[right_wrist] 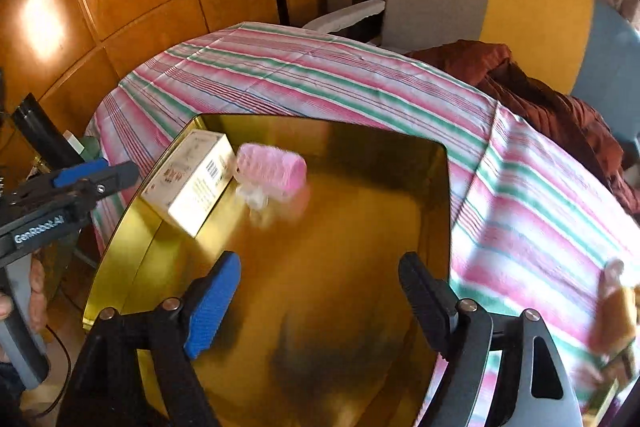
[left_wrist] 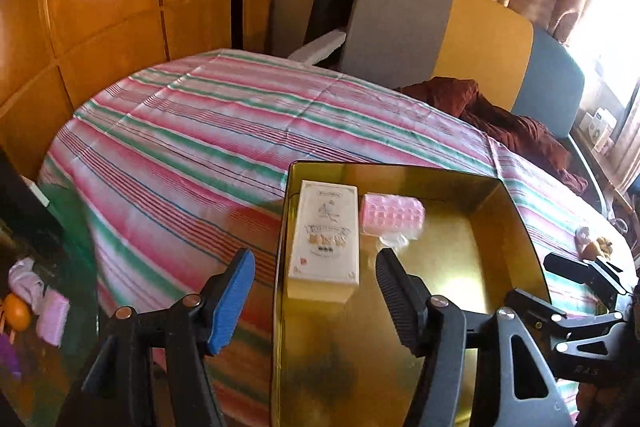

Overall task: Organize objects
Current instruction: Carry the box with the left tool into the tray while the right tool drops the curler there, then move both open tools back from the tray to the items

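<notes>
Left wrist view: gold tin tray [left_wrist: 516, 227] sits on the striped bedspread [left_wrist: 200, 131] of the bed, near its front edge. Two items already inside, at the tray's far-left corner: a white carton [left_wrist: 324, 235] lying flat along the left wall, and a pink hair roller [left_wrist: 392, 215] just beside it, touching or nearly so, with a small clear scrap of wrapping at its near side. Rest of the tray floor bare. Left tool [left_wrist: 316, 287] spread wide and holding nothing, hovering over the tray's left wall with the carton between its finger lines. Right wrist view: right tool [right_wrist: 320, 303] also spread and empty, poised above the tray's open middle; roller image is blurred here, so exact contact with the carton cannot be told. Judgement: sorting is partway, two pieces stowed. Candidates left: a small brown toy-like object [left_wrist: 596, 247] on the bedspread off the tray's right side, too blurred to identify, and on the floor at far left another pink roller [left_wrist: 54, 321], an orange ball [left_wrist: 18, 313] and a pale bundle of cloth. Whether the dark red garment [left_wrist: 504, 123] by the headboard counts is unclear. Plenty of room remains in the tray for these.
</notes>
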`<state>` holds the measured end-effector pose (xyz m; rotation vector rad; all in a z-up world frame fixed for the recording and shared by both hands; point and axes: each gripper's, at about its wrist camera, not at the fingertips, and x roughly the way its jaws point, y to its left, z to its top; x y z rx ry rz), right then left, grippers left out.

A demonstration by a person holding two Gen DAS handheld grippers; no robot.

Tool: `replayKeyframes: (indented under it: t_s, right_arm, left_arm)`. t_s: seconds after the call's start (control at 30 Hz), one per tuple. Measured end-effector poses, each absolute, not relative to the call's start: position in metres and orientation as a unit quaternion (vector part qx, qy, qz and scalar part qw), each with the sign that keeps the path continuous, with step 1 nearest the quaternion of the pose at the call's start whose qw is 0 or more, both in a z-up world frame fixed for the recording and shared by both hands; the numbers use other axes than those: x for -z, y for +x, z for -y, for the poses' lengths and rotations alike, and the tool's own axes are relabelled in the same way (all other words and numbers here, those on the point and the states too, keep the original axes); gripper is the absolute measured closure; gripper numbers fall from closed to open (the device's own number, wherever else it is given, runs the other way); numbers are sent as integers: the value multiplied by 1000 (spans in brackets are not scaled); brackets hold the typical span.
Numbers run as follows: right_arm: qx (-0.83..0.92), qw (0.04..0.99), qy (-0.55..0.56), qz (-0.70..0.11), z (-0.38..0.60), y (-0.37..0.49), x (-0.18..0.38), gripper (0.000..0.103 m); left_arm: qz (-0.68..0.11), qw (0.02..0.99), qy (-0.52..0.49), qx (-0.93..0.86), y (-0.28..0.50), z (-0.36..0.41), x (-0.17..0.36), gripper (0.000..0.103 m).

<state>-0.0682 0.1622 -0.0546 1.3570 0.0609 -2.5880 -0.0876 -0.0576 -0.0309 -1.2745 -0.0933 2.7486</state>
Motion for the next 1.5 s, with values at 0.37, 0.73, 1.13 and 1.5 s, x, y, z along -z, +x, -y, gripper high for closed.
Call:
replayKeyframes:
  t_s: [0.37, 0.73, 1.13, 1.5]
  right_arm:
    - [900, 96, 426, -7, -174, -24, 41, 16]
    - [915, 76, 397, 5, -192, 0, 26, 13]
    - [923, 31, 383, 35, -235, 17, 21, 13]
    - [924, -16, 377, 67, -279, 32, 22, 12]
  left_arm:
    - [-6, 58, -373, -926, -47, 25, 5, 39]
    - [-30, 90, -368, -925, -27, -6, -1, 39]
    - [-46, 144, -383, -911, -20, -35, 6, 39]
    - [-69, 169, -387, -904, -13, -60, 9, 39]
